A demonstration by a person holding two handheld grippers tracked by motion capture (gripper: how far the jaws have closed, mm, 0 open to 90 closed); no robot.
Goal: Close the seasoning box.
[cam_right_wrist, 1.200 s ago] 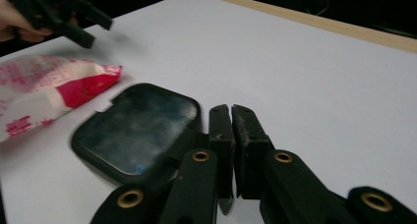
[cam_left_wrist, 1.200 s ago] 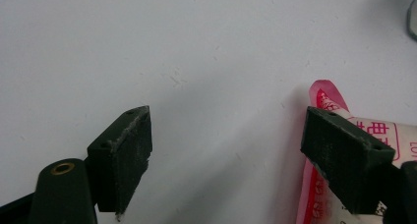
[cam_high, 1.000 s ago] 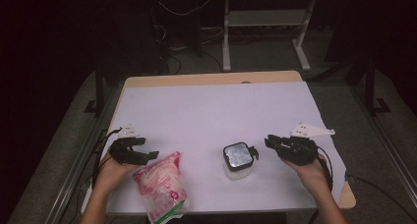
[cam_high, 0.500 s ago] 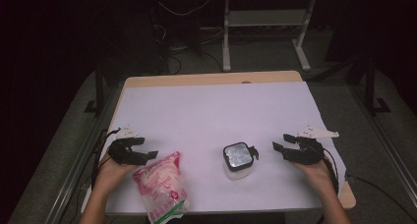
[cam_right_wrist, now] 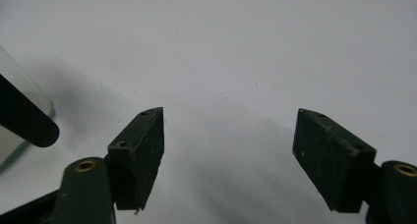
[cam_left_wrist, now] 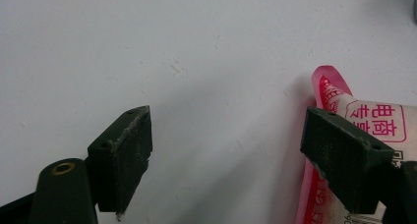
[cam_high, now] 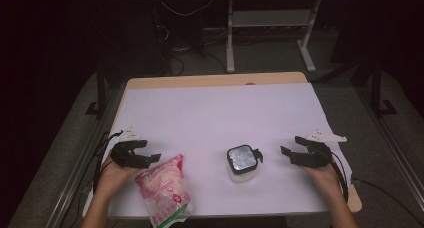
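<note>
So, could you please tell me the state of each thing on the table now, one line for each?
Pink bag: lying flat at the table's near edge, looks sealed, not held.
Clear box: upright, dark lid on, not held.
Left claw: open, nothing between its jaws, beside the bag's top corner.
Right claw: open, its jaws have just been opening, nothing between them, apart from the box.

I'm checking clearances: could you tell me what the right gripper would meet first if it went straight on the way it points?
Probably the clear container with a black lid: the right gripper, jaws open and empty, aims roughly at it, perhaps slightly past its far side, with bare white table between.
</note>
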